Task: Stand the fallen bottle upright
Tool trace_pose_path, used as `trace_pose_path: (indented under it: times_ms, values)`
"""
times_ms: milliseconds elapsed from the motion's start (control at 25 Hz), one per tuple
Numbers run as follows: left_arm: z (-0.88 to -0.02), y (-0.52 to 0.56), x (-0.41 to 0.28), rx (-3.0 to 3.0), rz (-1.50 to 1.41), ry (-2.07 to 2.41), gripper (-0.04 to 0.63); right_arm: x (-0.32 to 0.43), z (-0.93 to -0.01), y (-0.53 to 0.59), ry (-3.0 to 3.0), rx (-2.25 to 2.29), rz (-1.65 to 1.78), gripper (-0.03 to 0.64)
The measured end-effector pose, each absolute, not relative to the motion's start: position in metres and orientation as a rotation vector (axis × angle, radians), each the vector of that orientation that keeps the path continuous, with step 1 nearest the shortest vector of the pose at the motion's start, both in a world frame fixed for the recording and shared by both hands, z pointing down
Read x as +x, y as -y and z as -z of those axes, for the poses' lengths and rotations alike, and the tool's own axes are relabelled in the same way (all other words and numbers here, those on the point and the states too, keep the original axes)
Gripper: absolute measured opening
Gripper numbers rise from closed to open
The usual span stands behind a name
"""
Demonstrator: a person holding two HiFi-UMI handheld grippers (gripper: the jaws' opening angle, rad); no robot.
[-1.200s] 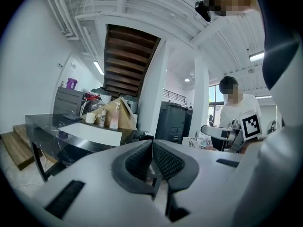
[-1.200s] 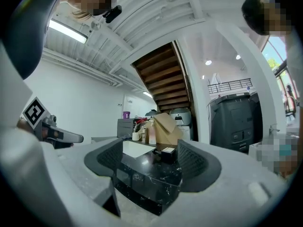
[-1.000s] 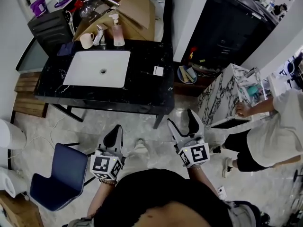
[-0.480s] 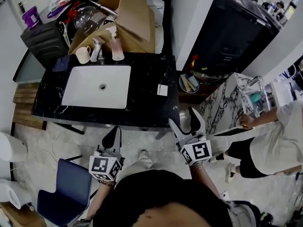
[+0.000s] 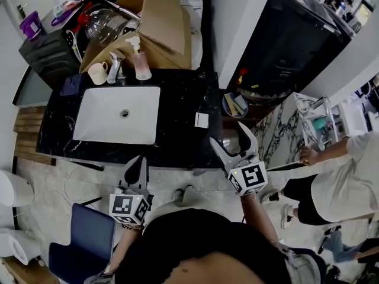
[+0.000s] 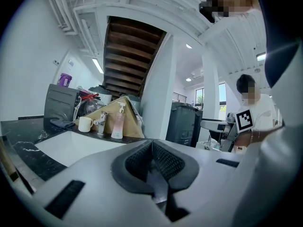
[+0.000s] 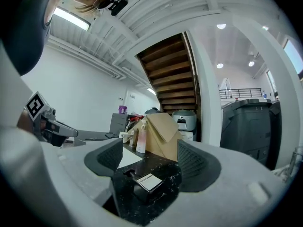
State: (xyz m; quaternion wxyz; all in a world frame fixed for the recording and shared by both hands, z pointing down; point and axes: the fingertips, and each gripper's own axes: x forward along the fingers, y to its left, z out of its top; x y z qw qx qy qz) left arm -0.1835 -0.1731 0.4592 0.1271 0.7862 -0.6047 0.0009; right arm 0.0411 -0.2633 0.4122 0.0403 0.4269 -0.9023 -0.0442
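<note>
The fallen bottle [image 5: 200,120] is black with a white label and lies on its side on the black marble counter [image 5: 177,93], right of the white sink [image 5: 118,114]. In the right gripper view the bottle [image 7: 147,183] lies just ahead between the jaws, pump end to the left. My right gripper [image 5: 231,139] is open at the counter's front right corner, a little short of the bottle. My left gripper [image 5: 137,167] is shut and empty, below the counter's front edge. In the left gripper view its pads [image 6: 152,148] meet.
An upright pink pump bottle [image 5: 140,64], a faucet [image 5: 114,67] and a cream cup [image 5: 96,73] stand behind the sink, before a cardboard box [image 5: 160,16]. A blue chair [image 5: 83,238] sits lower left. A marble-patterned cabinet [image 5: 278,129] and a person [image 5: 337,182] are at right.
The counter has come nearer in the head view. My right gripper has moved forward to the counter's front right corner, still open. The left gripper stays shut.
</note>
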Motion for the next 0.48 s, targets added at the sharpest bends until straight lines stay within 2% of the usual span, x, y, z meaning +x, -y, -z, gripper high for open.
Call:
trace_pose_path:
  times_ms: [480]
  values:
    - [-0.45, 0.203, -0.189, 2.238, 0.03, 1.842, 0.006, -0.023, -0.468, 0.334, 2.585, 0.634, 0.001, 0.339]
